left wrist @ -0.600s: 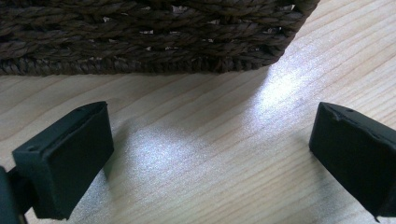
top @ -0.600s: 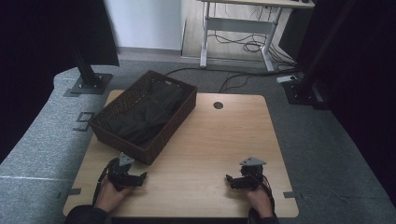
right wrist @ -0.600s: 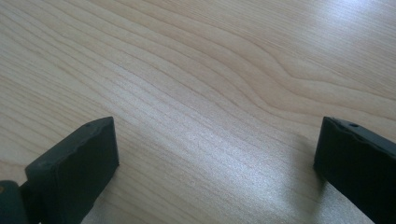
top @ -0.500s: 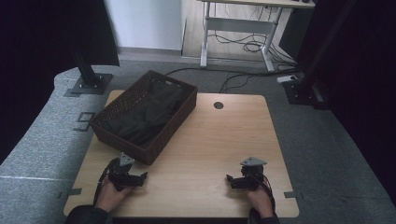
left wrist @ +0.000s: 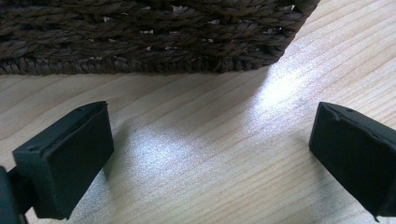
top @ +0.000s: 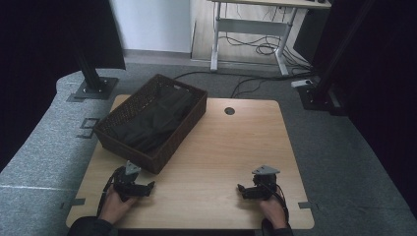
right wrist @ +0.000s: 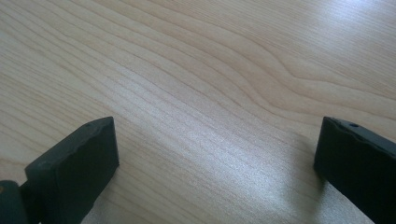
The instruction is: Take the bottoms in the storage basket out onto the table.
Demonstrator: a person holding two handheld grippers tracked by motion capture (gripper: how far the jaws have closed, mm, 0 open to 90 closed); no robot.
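Basket [top: 152, 123] is seen on the counter's [top: 236, 147] far-left part, set at a slant, one corner pointing at the near edge. Dark cloth [top: 155, 118] is piled inside it, below the rim. Nothing is gripped.

Left tongs [top: 147, 187] are held just beside the basket's near corner, low over the counter, tips pointed toward the middle. In the left gripper view the jaws are spread wide, bare wood between them, with the woven basket wall [left wrist: 149, 37] close ahead; no contact is made.

Right tongs [top: 242, 191] are held at the near-right of the counter, well apart from the basket, tips pointed toward the left tongs. In the right gripper view the jaws are wide apart, empty, over bare wood [right wrist: 210, 93].

A round cable hole [top: 229, 111] is seen at the counter's far edge. Grey carpet [top: 344, 157] is seen around the counter.
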